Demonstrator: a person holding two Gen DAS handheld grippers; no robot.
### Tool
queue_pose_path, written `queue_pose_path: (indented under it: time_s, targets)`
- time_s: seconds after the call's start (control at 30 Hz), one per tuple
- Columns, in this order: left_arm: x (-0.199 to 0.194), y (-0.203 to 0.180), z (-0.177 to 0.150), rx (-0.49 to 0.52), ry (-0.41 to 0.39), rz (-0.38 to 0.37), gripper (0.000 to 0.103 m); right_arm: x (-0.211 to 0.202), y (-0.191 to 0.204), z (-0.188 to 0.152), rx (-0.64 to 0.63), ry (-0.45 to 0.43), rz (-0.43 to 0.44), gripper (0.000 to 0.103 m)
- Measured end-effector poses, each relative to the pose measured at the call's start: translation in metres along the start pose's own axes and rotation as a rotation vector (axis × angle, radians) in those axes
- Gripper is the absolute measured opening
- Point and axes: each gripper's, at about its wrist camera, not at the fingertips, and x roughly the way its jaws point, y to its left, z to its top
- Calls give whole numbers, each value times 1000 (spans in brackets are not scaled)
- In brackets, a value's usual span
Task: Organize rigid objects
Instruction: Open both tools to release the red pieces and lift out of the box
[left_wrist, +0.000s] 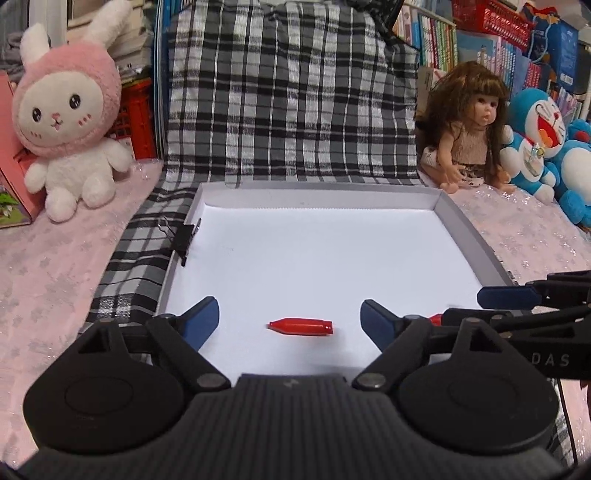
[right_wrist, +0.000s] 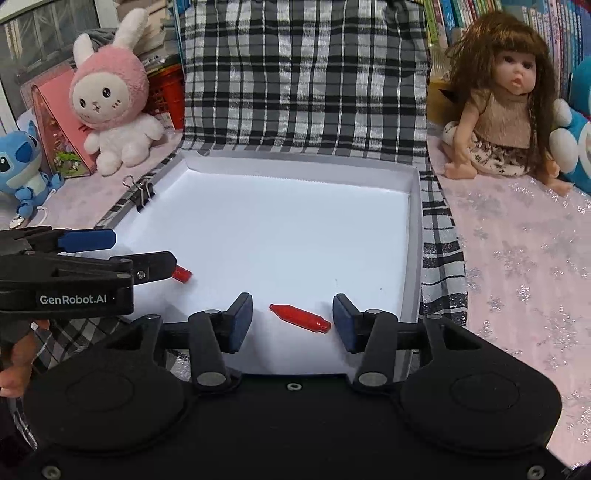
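A white shallow tray (left_wrist: 317, 194) (right_wrist: 295, 166) lies on plaid cloth. Two red bullet-shaped pieces lie on its floor. In the left wrist view, one red piece (left_wrist: 301, 326) rests between the wide-apart blue pads of my left gripper (left_wrist: 290, 321), touching neither pad. In the right wrist view, the other red piece (right_wrist: 299, 319) lies between the pads of my right gripper (right_wrist: 291, 321), with a small gap on each side. Each gripper also shows in the other's view: the right gripper (left_wrist: 461, 306) at right, the left gripper (right_wrist: 144, 250) at left, beside the first red piece (right_wrist: 183, 274).
A black binder clip (left_wrist: 188, 236) (right_wrist: 144, 195) grips the tray's left wall. A pink bunny plush (left_wrist: 70, 122) sits far left, a doll (left_wrist: 469, 125) and a blue plush (left_wrist: 543, 136) far right. Plaid cloth (left_wrist: 291, 92) rises behind the tray.
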Motion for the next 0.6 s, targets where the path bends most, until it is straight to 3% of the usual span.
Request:
queue_pose_path:
  time_s: [0.17, 0.43, 0.6]
  targets:
    - [-22, 1, -8, 5, -71, -1, 103, -19, 5, -7, -27, -49, -6, 57]
    - [-50, -1, -26, 14, -129, -31, 103, -49, 7, -26, -26, -147, -2, 73]
    - [-63, -1, -43, 15, -154, -34, 103, -63, 6, -45, -23, -190, 4, 75]
